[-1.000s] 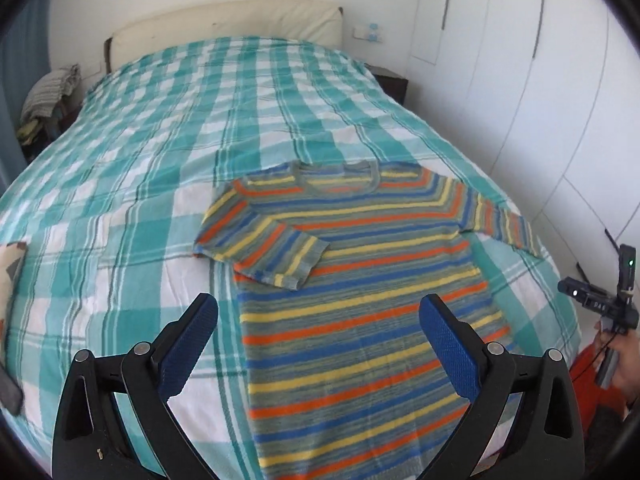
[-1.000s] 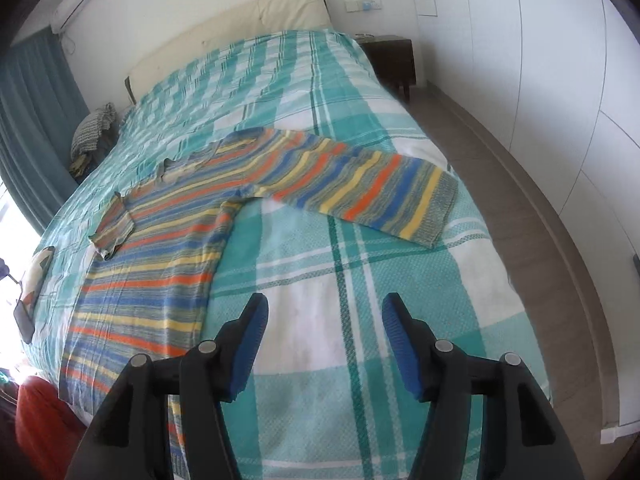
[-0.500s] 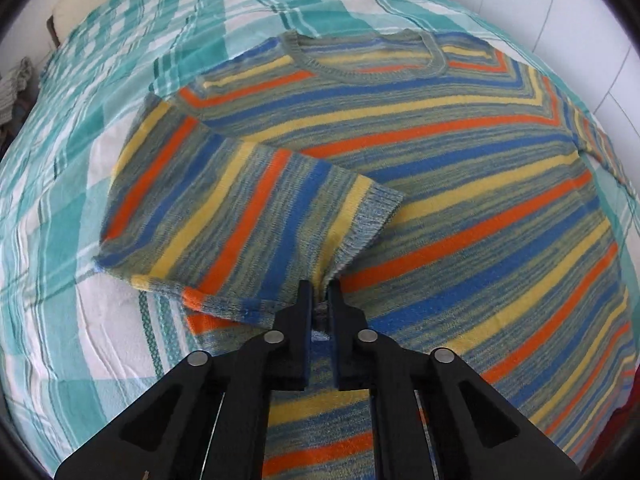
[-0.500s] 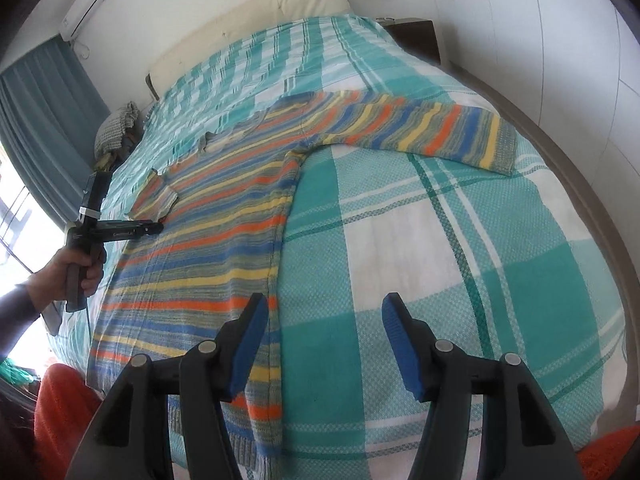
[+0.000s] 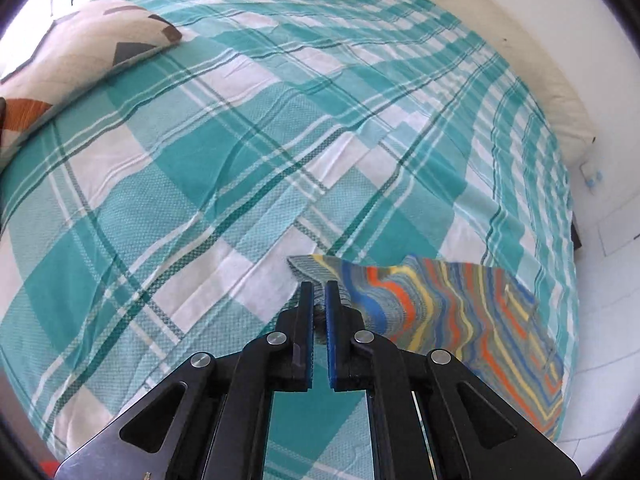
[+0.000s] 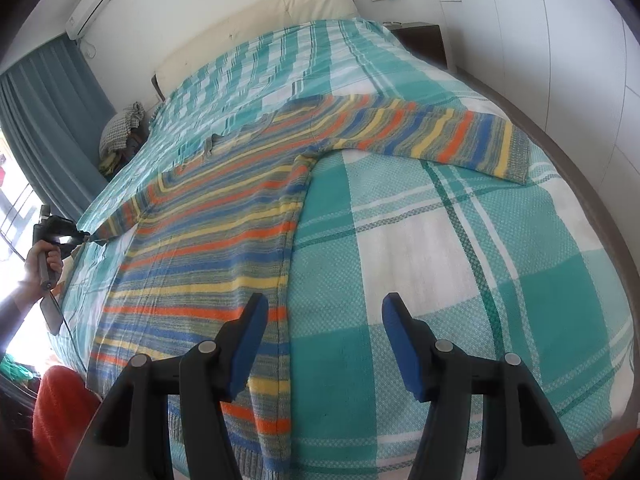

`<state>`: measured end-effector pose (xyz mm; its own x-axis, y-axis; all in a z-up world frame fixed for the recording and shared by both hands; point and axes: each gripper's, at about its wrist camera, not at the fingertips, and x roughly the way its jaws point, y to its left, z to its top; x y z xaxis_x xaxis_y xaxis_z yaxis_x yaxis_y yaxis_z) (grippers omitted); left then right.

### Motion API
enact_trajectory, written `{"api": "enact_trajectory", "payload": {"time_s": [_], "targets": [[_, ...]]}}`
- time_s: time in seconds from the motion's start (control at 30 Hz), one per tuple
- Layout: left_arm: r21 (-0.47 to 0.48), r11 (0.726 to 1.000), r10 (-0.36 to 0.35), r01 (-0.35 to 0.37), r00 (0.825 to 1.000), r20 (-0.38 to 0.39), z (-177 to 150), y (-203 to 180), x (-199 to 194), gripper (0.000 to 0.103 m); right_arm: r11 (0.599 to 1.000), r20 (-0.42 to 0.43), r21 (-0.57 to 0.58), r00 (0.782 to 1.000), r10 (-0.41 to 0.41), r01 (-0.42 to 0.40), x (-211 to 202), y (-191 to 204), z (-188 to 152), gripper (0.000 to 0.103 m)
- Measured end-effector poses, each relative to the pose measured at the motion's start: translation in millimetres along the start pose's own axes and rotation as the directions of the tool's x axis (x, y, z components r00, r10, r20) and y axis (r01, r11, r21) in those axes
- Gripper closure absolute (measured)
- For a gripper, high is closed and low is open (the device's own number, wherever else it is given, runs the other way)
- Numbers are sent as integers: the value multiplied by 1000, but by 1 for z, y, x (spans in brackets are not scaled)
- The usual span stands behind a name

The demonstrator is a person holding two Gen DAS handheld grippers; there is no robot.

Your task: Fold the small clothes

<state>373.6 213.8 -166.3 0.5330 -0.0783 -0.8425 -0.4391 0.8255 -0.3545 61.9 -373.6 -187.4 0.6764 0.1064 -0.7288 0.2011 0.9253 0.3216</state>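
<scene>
- The striped sweater (image 6: 224,216) lies face up and spread flat on the bed (image 6: 500,280), its hem at the near edge and its collar toward the far headboard.
- No fold shows in the body: the torso is flat and the right sleeve (image 6: 440,136) stretches straight out toward the right edge of the bed.
- The left gripper (image 5: 319,292) has its fingers clamped on the cuff of the left sleeve (image 5: 420,304), which is drawn out to the left and lifted a little off the bed.
- The right gripper (image 6: 324,316) hangs above the near right side of the sweater with its fingers spread wide, holding nothing.
- By my reading the task is at its very start: both sleeves need to go in over the torso, then the body needs folding.
- The left wrist view shows only the sleeve and bare bedcover; the torso is out of its frame.
- In the right wrist view the left gripper is small and far left, held in the person's left hand (image 6: 44,258), so its grip cannot be checked there.
- The sweater's near hem is partly hidden behind the right gripper's body.
- A patterned pillow (image 5: 80,52) sits at the far left, cut off by the frame.
</scene>
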Motion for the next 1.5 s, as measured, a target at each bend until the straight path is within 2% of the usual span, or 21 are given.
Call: {"api": "enact_trajectory", "payload": {"time_s": [0.2,0.3,0.37,0.43,0.47,0.53,0.6,0.73,0.87,0.9,0.93,0.97,1.03,1.07,1.1,1.17,1.27,1.37,1.4,1.43,1.5], "targets": [[-47,998,41,-42,999,-26,-7,22,17,101,1000,-22,-27,1000,-12,11,7,5,-3,44],[10,997,80,-80,995,-63,-19,25,29,101,1000,-26,-23,1000,-18,18,8,4,-3,44],[57,996,67,-61,992,-111,-28,24,34,99,1000,-30,-21,999,-23,22,9,2,-3,44],[62,997,49,-42,991,-127,-36,30,27,91,1000,-35,-19,999,-25,24,10,1,-4,44],[49,999,29,-23,992,-122,-38,36,21,83,999,-36,-20,999,-26,25,11,1,-4,44],[11,1000,-3,4,997,-77,-34,48,7,34,999,-36,-25,999,-31,30,11,1,-3,44],[-26,1000,-17,17,1000,-6,-20,58,0,28,999,-37,-30,999,-34,33,12,1,-3,44],[-69,995,-76,71,994,-76,9,55,30,28,998,-54,-47,997,-47,44,18,5,-4,44],[31,998,-48,53,988,-145,20,26,63,37,995,-64,-81,996,-70,65,22,12,-6,44],[56,997,-37,45,989,-144,21,20,67,50,993,-64,-91,995,-76,70,23,14,-6,44],[77,995,-49,61,988,-146,21,16,70,99,992,-66,-102,995,-81,74,24,16,-7,44],[93,992,-69,85,984,-164,22,12,72,99,991,-70,-113,994,-86,78,26,18,-7,44],[175,984,29,-23,999,-36,24,2,56,101,988,-79,-130,992,-94,84,30,21,-9,44],[188,978,87,-91,996,27,26,3,49,101,987,-84,-134,992,-96,84,31,21,-9,44],[164,979,113,-119,993,44,30,8,48,101,987,-88,-134,991,-97,85,33,21,-9,44],[115,986,121,-122,993,17,35,22,55,101,988,-90,-132,991,-95,82,34,20,-8,44],[152,978,143,-143,990,11,32,18,61,99,988,-91,-134,992,-88,76,37,21,-6,44],[163,971,172,-172,985,12,24,12,53,87,988,-91,-140,992,-81,68,37,23,-6,44],[162,970,177,-181,983,41,20,9,44,72,987,-88,-142,993,-81,68,36,23,-6,44],[166,971,162,-172,984,70,14,6,35,47,987,-83,-143,993,-82,69,35,23,-6,44],[196,969,129,-151,984,120,3,-2,21,22,988,-73,-138,994,-82,71,33,21,-5,44]]}}
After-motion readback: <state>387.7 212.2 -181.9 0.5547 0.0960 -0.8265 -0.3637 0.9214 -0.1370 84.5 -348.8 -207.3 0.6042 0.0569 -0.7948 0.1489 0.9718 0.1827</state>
